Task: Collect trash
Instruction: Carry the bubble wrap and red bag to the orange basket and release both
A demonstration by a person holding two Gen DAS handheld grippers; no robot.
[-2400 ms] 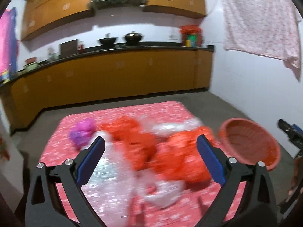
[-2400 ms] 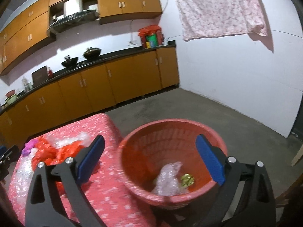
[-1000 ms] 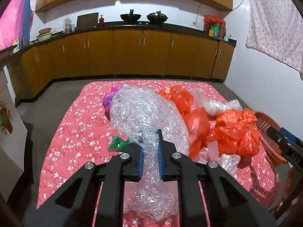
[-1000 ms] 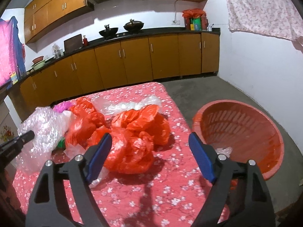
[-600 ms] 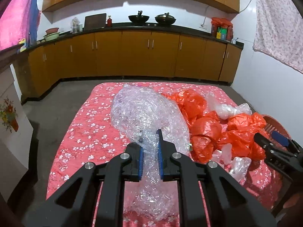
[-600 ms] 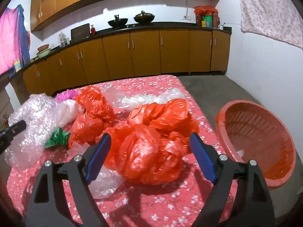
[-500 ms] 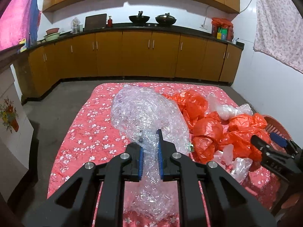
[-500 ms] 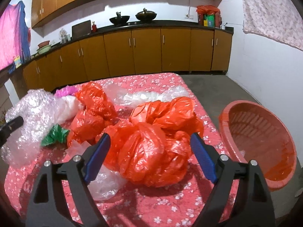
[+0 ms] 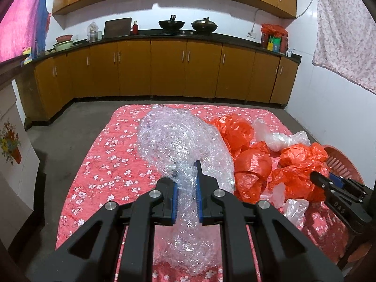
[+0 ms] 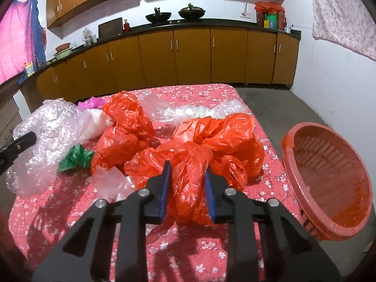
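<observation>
My left gripper (image 9: 186, 176) is shut on a big wad of clear bubble wrap (image 9: 178, 136), held up over the table with the red flowered cloth (image 9: 105, 152). In the right wrist view that wad (image 10: 47, 129) is at the left. My right gripper (image 10: 188, 171) is closing, and its blue pads squeeze an orange plastic bag (image 10: 188, 155) at the near edge of the pile. More orange bags (image 10: 127, 122) lie behind it. The red plastic basket (image 10: 329, 164) stands tilted at the table's right side.
Clear plastic film (image 10: 192, 110), a green scrap (image 10: 75, 157) and a pink bag (image 10: 91, 103) lie among the orange bags. Brown kitchen cabinets (image 9: 183, 70) line the far wall. A grey floor surrounds the table, and a white wall is on the right.
The right gripper's jaws have gone from wide open to closed around the orange bag, after moving slightly in toward the pile. The left gripper keeps holding the bubble wrap in place.
</observation>
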